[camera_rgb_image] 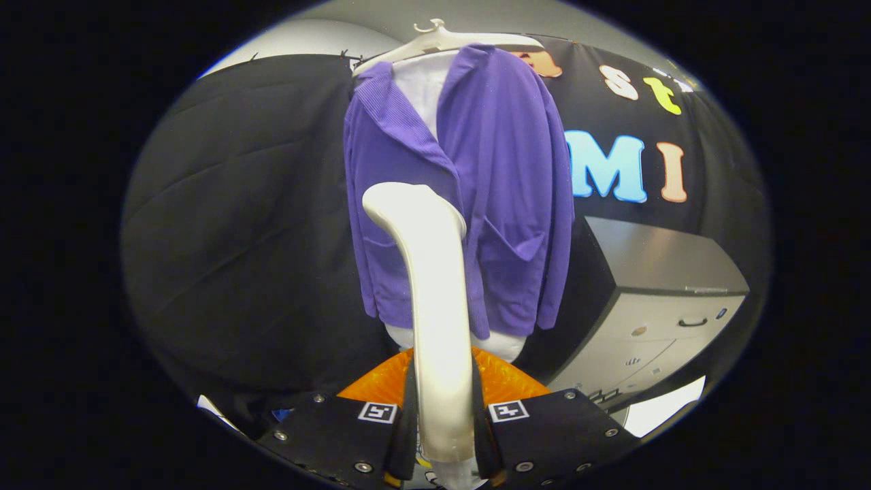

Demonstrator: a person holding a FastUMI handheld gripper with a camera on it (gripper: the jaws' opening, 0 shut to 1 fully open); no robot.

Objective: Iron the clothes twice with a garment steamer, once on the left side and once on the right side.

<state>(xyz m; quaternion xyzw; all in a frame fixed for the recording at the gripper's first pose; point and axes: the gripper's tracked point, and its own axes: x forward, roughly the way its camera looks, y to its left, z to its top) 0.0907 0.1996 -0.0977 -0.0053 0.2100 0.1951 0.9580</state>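
My claw (444,435) was pinched on the handle of the glossy white plastic garment steamer (429,272), both fingers pressing its lower shaft from either side, its curved head rising in front of the purple knit jacket (490,184). The jacket hung on a white plastic hanger (435,39) over a pale inner garment (425,88), and the steamer head stood before the jacket's middle, near the front opening and level with its pockets; I could not tell whether it touched the cloth. As I judged it, the smooth handle could twist or slip in my grip, and a hard push could swing the jacket on its hanger and spoil the pass. Below the jacket's hem lay something orange and ridged (507,381). To the jacket's right stood a grey metal cabinet (653,286) with drawers, close enough to catch a wide sweep.
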